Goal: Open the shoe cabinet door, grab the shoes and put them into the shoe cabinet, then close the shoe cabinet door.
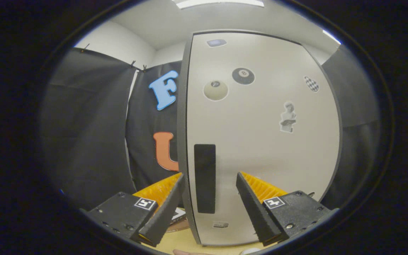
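ahead: shoe cabinet door [260,141] blocks | tool [209,177] fingers apart, straddling door's left edge | left: room

- The shoe cabinet door [260,141] is a pale cream-grey with a dark grey rim.
- Its handle [204,179], a tall recessed strip, is flat black.
- Stickers on the door: a black eight-ball [243,76], a cream-coloured ball [215,90], a black-and-white checkered oval [311,84], a grey-white bust figure [288,117] and a small bluish-grey rectangle [216,43].
- The booth wall [83,134] is plain black cloth.
- The surface below [184,244] is light wood-yellow.
- The room wall [119,42] above the cloth is white.
- Something brownish [177,226] lies low beside the door edge, perhaps a shoe; too hidden to tell.
- The gripper [209,180] carries black-and-white square markers on black blocks.
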{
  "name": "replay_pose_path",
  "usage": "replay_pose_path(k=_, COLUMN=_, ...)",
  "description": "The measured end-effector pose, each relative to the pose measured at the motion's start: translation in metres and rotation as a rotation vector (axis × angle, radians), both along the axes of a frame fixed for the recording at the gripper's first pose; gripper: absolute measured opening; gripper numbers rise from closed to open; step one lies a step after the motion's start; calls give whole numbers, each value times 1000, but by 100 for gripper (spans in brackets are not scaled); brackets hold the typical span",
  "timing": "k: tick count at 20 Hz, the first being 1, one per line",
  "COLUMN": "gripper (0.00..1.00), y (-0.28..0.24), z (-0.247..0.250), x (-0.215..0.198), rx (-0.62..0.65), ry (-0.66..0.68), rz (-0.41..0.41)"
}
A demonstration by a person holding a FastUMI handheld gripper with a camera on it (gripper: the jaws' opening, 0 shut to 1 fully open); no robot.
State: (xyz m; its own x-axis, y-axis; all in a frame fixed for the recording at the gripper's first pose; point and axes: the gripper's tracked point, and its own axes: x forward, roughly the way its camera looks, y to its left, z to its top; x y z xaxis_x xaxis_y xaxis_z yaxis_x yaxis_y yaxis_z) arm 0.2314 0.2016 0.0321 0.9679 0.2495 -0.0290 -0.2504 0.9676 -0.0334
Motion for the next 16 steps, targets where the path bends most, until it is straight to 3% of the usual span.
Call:
replay_pose_path(k=1, gripper=94, y=1, z=-3, x=6, rx=-9, ry=3, rz=-10)
replay_pose_path(k=3, gripper=74, y=4, z=-3, x=21, rx=-15, ry=-10, rz=-11)
replay_pose_path(k=4, gripper=59, y=4, z=-2, x=24, rx=-6, ry=-11, rz=-20)
replay_pose_path(k=6, gripper=50, y=4, z=-1, x=19, rx=-7, ry=-4, rz=-32)
replay_pose_path(k=10, gripper=34, y=4, z=-7, x=20, rx=4, ry=81, rz=-40)
replay_pose_path(k=16, gripper=25, y=1, z=-7, x=-7, rx=8, ry=151, rz=30)
